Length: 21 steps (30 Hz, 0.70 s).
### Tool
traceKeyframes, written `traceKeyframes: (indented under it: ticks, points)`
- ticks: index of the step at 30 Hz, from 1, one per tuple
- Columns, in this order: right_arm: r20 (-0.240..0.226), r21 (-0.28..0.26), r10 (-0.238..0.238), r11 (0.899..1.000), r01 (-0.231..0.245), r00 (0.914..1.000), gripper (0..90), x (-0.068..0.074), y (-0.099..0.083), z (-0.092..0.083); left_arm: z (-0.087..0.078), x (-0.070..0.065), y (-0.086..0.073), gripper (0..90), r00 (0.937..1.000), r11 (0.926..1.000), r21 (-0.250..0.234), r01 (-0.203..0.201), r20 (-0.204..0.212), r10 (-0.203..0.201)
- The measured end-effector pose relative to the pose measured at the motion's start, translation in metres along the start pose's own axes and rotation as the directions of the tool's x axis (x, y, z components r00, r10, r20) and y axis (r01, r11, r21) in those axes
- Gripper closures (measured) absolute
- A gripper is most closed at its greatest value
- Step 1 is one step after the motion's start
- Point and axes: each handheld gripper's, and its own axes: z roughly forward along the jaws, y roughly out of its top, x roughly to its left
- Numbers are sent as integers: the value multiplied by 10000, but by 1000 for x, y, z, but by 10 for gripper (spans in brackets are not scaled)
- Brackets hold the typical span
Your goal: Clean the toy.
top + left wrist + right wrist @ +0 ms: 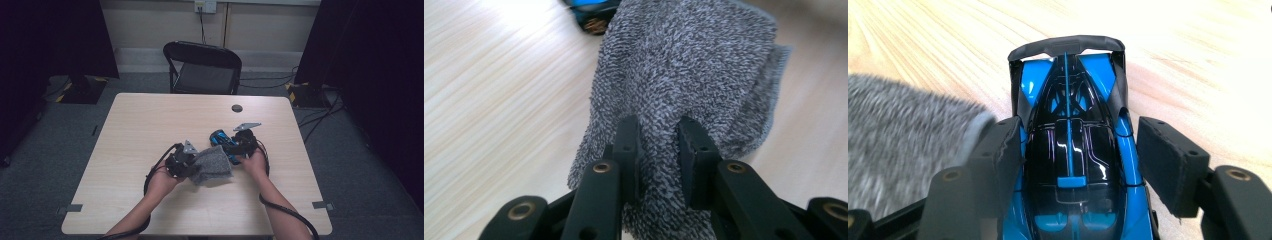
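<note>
Grey terry cloth is pinched between the jaws of the left tongs, draped just above the pale wood bench near its middle. Beside it the right tongs straddle a blue-and-black toy race car, left jaw touching its side, right jaw slightly clear.

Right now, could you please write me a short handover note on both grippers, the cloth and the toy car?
Left gripper: shut on the grey cloth, pinching a fold of it.
Right gripper: jaws straddle the blue toy car; the left jaw touches its side, the right jaw stands slightly apart, so whether it grips is unclear.
Positions: car and cloth sit side by side near the middle of the table, the cloth's edge against the car.
Done: both things are in hand.
Left: probably wiping the car with the cloth; how far that has gone cannot be told.
</note>
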Motion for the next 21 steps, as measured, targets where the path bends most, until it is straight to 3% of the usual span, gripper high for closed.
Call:
traceKeyframes:
  ticks: [10, 16, 18, 21]
  points:
    - [-69, 68, 33, 10000, -33, 10000, 352, -1, 0, -1, 9, -21, -3, 730, 9978, 9994, 66, -333, 580, 329]
    - [-101, 154, 66, 9999, -64, 9999, 352, -1, 1, 0, 8, -35, -6, 731, 9925, 9977, 185, -659, 1045, 636]
    - [-101, 189, 63, 9998, -61, 9999, 352, -1, 2, 0, 9, -40, -6, 731, 9876, 9967, 183, -788, 1376, 756]
    - [-104, 194, 59, 9998, -57, 9999, 352, -1, 2, 0, 13, -53, -3, 730, 9767, 9910, 242, -1314, 1745, 1253]
